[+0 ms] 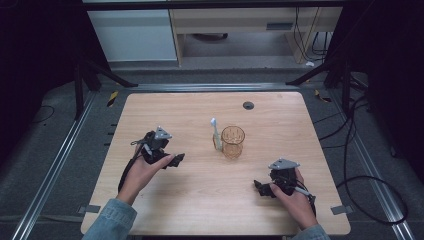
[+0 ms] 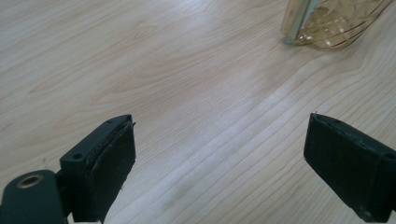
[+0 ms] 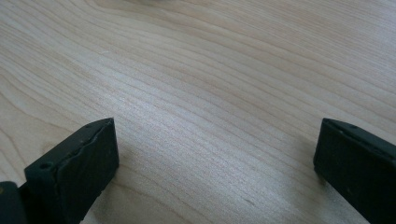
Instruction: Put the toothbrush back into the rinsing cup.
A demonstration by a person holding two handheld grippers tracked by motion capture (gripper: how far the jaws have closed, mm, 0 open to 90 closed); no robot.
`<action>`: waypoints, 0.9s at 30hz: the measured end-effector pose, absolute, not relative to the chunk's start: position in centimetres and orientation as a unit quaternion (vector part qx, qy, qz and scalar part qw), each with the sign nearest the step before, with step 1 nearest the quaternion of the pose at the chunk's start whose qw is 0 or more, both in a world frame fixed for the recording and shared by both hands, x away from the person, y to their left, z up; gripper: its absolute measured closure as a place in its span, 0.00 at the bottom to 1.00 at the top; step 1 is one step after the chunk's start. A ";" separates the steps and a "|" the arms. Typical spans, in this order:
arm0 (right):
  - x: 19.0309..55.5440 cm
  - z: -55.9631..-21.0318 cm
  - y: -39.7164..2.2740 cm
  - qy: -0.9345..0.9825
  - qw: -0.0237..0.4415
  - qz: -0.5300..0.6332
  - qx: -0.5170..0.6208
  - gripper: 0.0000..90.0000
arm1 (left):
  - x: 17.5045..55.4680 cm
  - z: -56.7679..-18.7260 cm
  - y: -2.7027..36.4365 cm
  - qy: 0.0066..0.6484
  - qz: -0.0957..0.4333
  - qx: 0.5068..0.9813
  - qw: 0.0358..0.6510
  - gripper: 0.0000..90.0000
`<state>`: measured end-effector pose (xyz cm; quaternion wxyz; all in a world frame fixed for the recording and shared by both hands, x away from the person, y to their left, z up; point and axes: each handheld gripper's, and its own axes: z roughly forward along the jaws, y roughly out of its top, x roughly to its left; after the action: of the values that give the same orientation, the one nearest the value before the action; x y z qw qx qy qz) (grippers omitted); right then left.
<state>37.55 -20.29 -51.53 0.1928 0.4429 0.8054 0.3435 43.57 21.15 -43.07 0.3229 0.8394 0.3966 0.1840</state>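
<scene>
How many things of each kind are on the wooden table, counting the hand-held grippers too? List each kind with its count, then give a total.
Grippers: 2, the left gripper and the right gripper, both open with nothing between the jaws
Amber glass cup: 1
Toothbrush, leaning against the cup's outside: 1
Total: 4

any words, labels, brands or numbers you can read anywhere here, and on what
None: no readable text stands on anything in these pictures.
The amber glass cup is plain.
The toothbrush leaning against it bears no print that can be made out.
The wooden table and both grippers carry no readable label.
The yellow and black floor marks are stripes, not writing.
</scene>
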 end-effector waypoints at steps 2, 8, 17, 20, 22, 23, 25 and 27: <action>37.6 -51.5 -20.3 0.806 0.193 0.343 0.443 0.00 | 43.5 -43.3 21.7 0.402 0.182 0.839 0.319 0.09; 37.5 -51.5 -20.3 0.805 0.193 0.344 0.443 0.00 | 43.5 -44.3 24.8 0.427 0.188 0.832 0.301 0.09; 37.6 -51.5 -20.3 0.806 0.193 0.344 0.443 0.00 | 43.6 -45.6 28.7 0.466 0.187 0.816 0.286 0.09; 37.5 -51.5 -20.3 0.805 0.193 0.344 0.443 0.00 | 43.9 -46.5 30.1 0.486 0.188 0.806 0.281 0.09; 37.6 -51.5 -20.3 0.805 0.193 0.344 0.443 0.00 | 44.1 -47.0 30.7 0.497 0.188 0.799 0.281 0.10; 37.5 -51.5 -20.3 0.805 0.193 0.344 0.443 0.00 | 44.2 -47.2 30.9 0.500 0.189 0.798 0.279 0.10; 37.5 -51.5 -20.3 0.805 0.193 0.344 0.443 0.00 | 44.4 -47.7 31.2 0.502 0.188 0.798 0.275 0.10; 37.5 -51.5 -20.3 0.805 0.193 0.343 0.443 0.00 | 44.7 -48.2 31.4 0.507 0.188 0.794 0.278 0.10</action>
<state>37.55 -20.29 -51.53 0.1928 0.4430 0.8054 0.3434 44.74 31.40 -48.18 0.2781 0.7943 0.5066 0.1876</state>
